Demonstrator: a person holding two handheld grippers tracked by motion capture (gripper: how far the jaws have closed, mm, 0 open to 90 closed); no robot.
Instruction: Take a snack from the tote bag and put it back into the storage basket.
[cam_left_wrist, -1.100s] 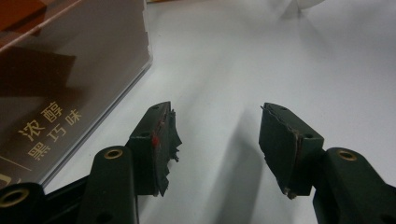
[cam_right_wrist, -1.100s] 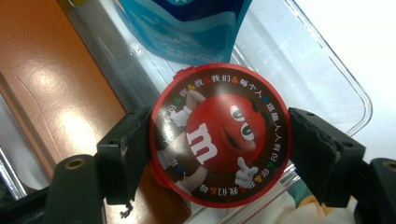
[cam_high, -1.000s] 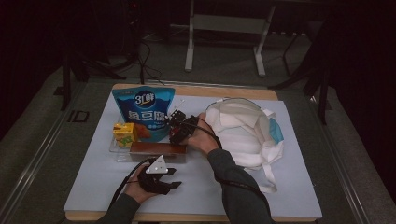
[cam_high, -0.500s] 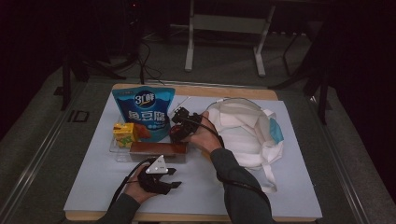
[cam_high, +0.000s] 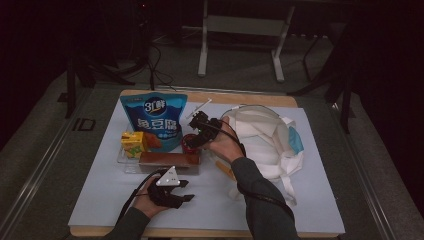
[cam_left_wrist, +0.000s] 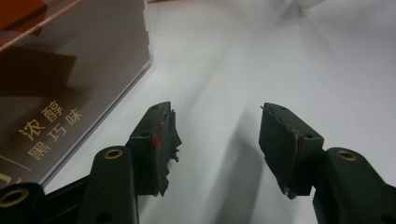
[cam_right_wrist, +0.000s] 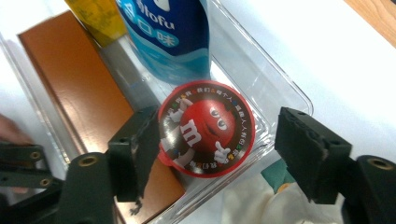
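I see the wooden desk (cam_high: 260, 98) under a pale blue-white sheet (cam_high: 100, 200) that covers most of its top. On the right half of the desk lies the white cloth bag (cam_high: 265, 145), crumpled, with a blue patch toward the right edge. Toward the far left corner stands the tall blue snack pouch with white lettering (cam_high: 156, 120), upright in a clear plastic tray (cam_right_wrist: 261, 70). Along the tray's near side lies the long brown chocolate box (cam_high: 169, 160), and a small yellow carton (cam_high: 133, 142) sits at the tray's left end.

In my right hand I hold the right gripper (cam_high: 197, 132) over the tray's right end, pointing down at the round red candy tub with a cartoon lid (cam_right_wrist: 205, 128), which stands in the tray's right corner, touching the pouch's foot and just beside the brown box. Its jaws have just been closing a little; they stand apart on either side of the tub (the left one looks close to the lid's rim, the right one well clear), and nothing is clamped.

My left gripper (cam_high: 167, 190) rests near the desk's near edge, just in front of the brown box, jaws apart over bare sheet with nothing between them.
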